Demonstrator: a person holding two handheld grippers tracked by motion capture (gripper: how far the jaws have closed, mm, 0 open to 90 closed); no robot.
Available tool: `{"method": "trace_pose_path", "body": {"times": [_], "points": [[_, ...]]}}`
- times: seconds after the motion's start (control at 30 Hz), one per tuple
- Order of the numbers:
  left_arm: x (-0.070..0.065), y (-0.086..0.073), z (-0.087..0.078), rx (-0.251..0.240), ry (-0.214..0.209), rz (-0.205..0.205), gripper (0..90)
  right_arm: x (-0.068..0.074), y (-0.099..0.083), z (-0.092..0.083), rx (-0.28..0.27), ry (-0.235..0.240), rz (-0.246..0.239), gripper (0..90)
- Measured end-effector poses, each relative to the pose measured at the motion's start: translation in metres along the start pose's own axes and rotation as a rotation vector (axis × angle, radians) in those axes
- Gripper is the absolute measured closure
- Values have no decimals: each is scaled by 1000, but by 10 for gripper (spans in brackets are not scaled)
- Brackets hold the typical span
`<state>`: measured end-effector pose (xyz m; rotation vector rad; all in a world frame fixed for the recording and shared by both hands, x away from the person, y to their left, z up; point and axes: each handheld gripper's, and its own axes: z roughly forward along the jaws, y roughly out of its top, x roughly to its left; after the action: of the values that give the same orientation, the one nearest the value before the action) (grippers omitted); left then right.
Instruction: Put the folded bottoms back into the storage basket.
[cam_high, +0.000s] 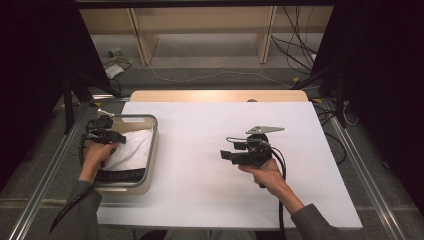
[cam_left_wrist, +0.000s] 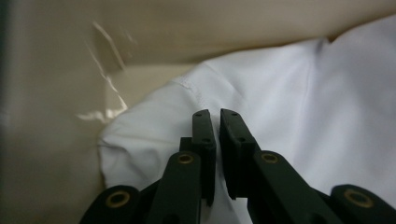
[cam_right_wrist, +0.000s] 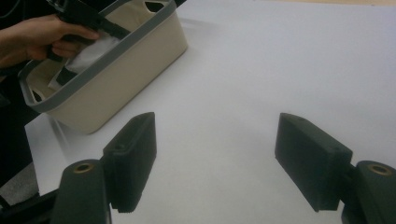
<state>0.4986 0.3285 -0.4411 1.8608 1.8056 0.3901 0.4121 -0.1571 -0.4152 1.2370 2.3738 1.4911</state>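
A white cloth (cam_high: 131, 147), soft and creased with a stitched hem, lies bunched inside a beige bin (cam_high: 152, 150) with a grey rim at the left edge of the white table (cam_high: 210, 165). The left gripper (cam_left_wrist: 217, 122) reaches down into the bin, its 2 jaws drawn almost together over the cloth; whether they pinch fabric cannot be told. The right gripper (cam_right_wrist: 215, 140) hovers above bare tabletop, well apart from the bin, jaws spread wide.

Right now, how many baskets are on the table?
1. The basket stands at the table's left edge, holding white cloth, with the left gripper inside it.
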Motion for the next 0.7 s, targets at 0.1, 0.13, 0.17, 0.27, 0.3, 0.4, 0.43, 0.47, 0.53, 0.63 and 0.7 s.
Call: {"method": "trace_pose_path", "body": {"times": [0.1, 0.13, 0.17, 0.27, 0.3, 0.4, 0.43, 0.47, 0.53, 0.63, 0.7], "points": [[-2, 5, -8, -63, 31, 3, 833, -1, 0, -1, 4, -5, 7, 303], [-2, 6, -10, -77, 43, 6, 831, -2, 0, -1, 3, -6, 6, 303], [-3, 7, -11, -81, 45, 15, 832, -2, 0, -1, 4, -6, 6, 303], [-5, 8, -10, -78, 49, 24, 829, -2, 0, -1, 4, -6, 5, 303], [-5, 7, -7, -62, 61, 15, 804, -1, -1, 0, 4, -5, 7, 303], [-5, 6, -3, -46, 123, 30, 644, -1, -1, 0, 5, -4, 0, 303], [-4, 6, -6, -54, 118, 20, 638, 0, -1, 0, 5, -3, 0, 303], [-5, 7, -10, -63, 121, 17, 614, 0, -1, 0, 6, -4, 0, 303], [-8, 10, -23, -95, 144, 34, 560, -1, -1, -1, 5, -6, 2, 303], [-11, 13, -41, -135, 116, 23, 627, -1, -1, -1, 3, -8, 3, 303], [-11, 12, -43, -101, 30, -6, 764, -1, -1, -1, 1, -6, 2, 303]]}}
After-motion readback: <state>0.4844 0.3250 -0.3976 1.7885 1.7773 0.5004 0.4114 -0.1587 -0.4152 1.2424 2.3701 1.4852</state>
